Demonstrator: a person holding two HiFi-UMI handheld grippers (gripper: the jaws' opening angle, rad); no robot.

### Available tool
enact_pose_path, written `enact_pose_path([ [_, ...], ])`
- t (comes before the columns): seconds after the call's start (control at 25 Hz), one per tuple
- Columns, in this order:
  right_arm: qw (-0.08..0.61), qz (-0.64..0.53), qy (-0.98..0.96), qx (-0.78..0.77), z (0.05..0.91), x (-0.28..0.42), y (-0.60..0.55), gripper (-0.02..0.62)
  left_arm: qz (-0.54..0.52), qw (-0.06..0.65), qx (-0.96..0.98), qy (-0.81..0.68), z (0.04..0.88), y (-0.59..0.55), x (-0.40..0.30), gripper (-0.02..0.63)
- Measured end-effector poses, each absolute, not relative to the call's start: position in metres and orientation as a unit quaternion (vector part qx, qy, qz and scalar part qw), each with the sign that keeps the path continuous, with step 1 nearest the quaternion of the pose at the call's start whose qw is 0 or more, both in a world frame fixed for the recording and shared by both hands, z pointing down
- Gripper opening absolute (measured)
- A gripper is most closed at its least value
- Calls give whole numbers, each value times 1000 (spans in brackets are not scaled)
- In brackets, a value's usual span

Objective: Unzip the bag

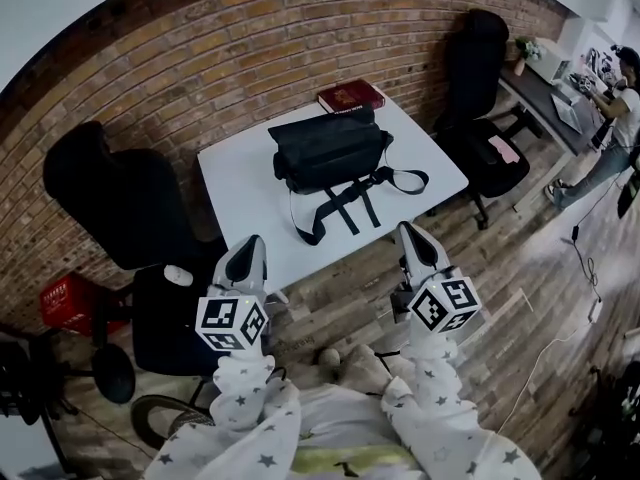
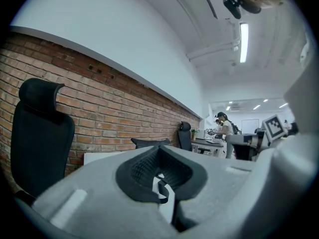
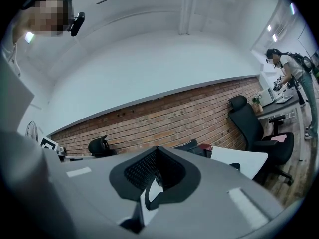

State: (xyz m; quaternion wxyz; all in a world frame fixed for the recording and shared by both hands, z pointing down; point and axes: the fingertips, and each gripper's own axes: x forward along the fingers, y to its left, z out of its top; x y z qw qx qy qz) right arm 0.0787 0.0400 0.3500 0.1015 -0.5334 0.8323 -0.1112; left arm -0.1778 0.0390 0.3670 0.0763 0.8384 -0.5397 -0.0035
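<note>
A black bag [image 1: 328, 150] lies in the middle of the white table [image 1: 238, 183], its strap [image 1: 345, 203] trailing toward the near edge. I can make out no zipper detail at this distance. Both grippers hover short of the table's near edge, pointing at it and apart from the bag. My left gripper [image 1: 250, 246] is shut and holds nothing. So is my right gripper [image 1: 410, 234]. In the left gripper view the shut jaws [image 2: 159, 156] fill the lower frame, and the bag [image 2: 149, 142] peeks over them. The right gripper view shows the bag [image 3: 189, 145] beyond its shut jaws.
A red book [image 1: 350, 96] lies behind the bag. Black office chairs stand left [image 1: 110, 203] and right [image 1: 480, 78] of the table. A red crate [image 1: 68, 300] sits on the floor at left. A person [image 1: 615, 98] works at a desk far right. A brick wall backs the table.
</note>
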Motion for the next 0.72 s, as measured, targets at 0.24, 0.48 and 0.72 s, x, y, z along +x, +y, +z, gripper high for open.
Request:
enact_pose_path([
  [0.24, 96, -123, 837, -524, 360, 69, 13, 6, 6, 93, 836, -541, 381, 19, -179, -2],
  [0.48, 94, -138, 850, -499, 371, 64, -29, 6, 5, 104, 820, -562, 390, -13, -183, -2],
  [0.72, 94, -150, 863, -473, 373, 66, -88, 6, 5, 110, 809, -578, 395, -62, -175, -2],
])
